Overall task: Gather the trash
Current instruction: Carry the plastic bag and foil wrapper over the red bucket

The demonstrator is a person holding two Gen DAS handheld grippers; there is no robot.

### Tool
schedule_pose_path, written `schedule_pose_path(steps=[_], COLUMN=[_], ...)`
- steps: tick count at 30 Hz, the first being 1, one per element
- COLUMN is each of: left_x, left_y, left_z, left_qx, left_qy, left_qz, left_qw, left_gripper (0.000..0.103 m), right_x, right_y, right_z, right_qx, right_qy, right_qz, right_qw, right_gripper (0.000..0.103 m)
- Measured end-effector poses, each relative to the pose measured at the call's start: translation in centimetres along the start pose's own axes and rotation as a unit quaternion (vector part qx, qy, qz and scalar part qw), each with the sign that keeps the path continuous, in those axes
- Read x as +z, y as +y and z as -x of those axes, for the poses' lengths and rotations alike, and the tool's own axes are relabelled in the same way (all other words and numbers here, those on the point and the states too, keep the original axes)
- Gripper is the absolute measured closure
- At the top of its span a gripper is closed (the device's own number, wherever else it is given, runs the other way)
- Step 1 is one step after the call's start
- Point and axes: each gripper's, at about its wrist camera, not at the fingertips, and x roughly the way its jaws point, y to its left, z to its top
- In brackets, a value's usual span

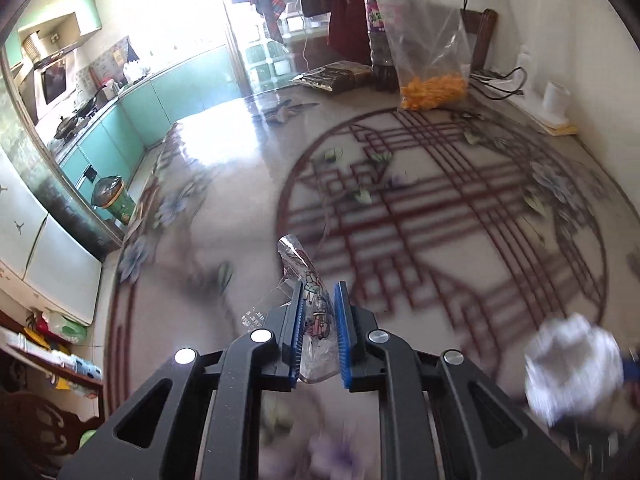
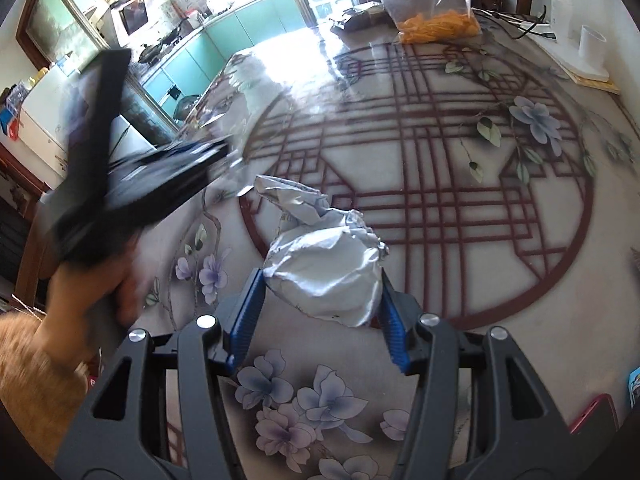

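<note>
Between the blue pads of my left hand-held gripper (image 1: 318, 332) sits a clear printed wrapper (image 1: 308, 300), pinched and lifted off the worktop (image 1: 440, 208). My right hand-held gripper (image 2: 320, 300) is clamped on a crumpled white paper ball (image 2: 328, 276), held above the flowered surface. Both loads look light and springy (the wrapper especially could slip), so I judge it best to keep steady pressure and carry them level, well apart from the bag of orange snacks (image 1: 434, 94).

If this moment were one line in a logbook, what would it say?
left claw: shut on clear wrapper | right claw: shut on crumpled paper | both lifted above floral table | bin: not in view
</note>
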Motion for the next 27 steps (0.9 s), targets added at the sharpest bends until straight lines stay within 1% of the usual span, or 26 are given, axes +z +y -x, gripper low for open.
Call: schedule_pose_path(steps=[2,5,6,8,9,12,14,17,20,22,25,27], left_x=[-2.9,-7.4,-8.6,-12.1,-13.2,-16.7,-18.5,-20.2,-21.3,-21.8,-22.1,-22.2], left_y=[1.5,4.1,4.6,5.7,6.3,7.4,8.2,9.2,9.6,10.2,10.8,11.4], left_z=[3.1,6.7,7.4,9.7,10.4,11.9,12.5,13.2,13.6,13.8,14.6,15.3], left_qx=[-0.012,-0.023,-0.019,0.011,0.018,0.026,0.024,0.018,0.014,0.012,0.010,0.022], left_qy=[-0.002,0.006,0.007,0.007,0.007,0.014,0.019,0.017,0.015,0.012,-0.001,-0.013], left_qz=[0.018,0.063,0.073,0.089,0.098,0.132,0.154,0.175,0.183,0.190,0.199,0.196], left_qw=[0.9998,0.9977,0.9971,0.9959,0.9950,0.9909,0.9876,0.9842,0.9829,0.9816,0.9800,0.9803], left_gripper=[0.091,0.091,0.091,0.091,0.091,0.091,0.091,0.091,0.091,0.091,0.091,0.091], right_x=[-0.4,-1.4,-1.8,-2.3,-2.5,-3.3,-4.4,-6.2,-7.6,-8.0,-8.2,-8.2], right_y=[0.7,2.1,2.6,3.6,4.1,6.0,7.4,9.1,10.9,12.3,14.9,16.3], right_z=[-0.4,-0.8,-0.8,-0.7,-0.5,0.3,0.8,1.5,2.3,2.7,3.6,3.9], right_qx=[0.000,-0.003,-0.002,0.003,0.001,-0.011,-0.014,-0.025,-0.029,-0.035,-0.044,-0.044], right_qy=[0.004,0.009,0.010,0.011,0.009,0.000,-0.002,-0.001,-0.001,-0.002,-0.015,-0.022], right_qz=[0.012,0.036,0.044,0.061,0.068,0.091,0.104,0.123,0.134,0.150,0.179,0.195], right_qw=[1.000,0.999,0.999,0.998,0.998,0.996,0.994,0.992,0.991,0.988,0.983,0.980], right_gripper=[0.050,0.050,0.050,0.050,0.050,0.050,0.050,0.050,0.050,0.050,0.050,0.050])
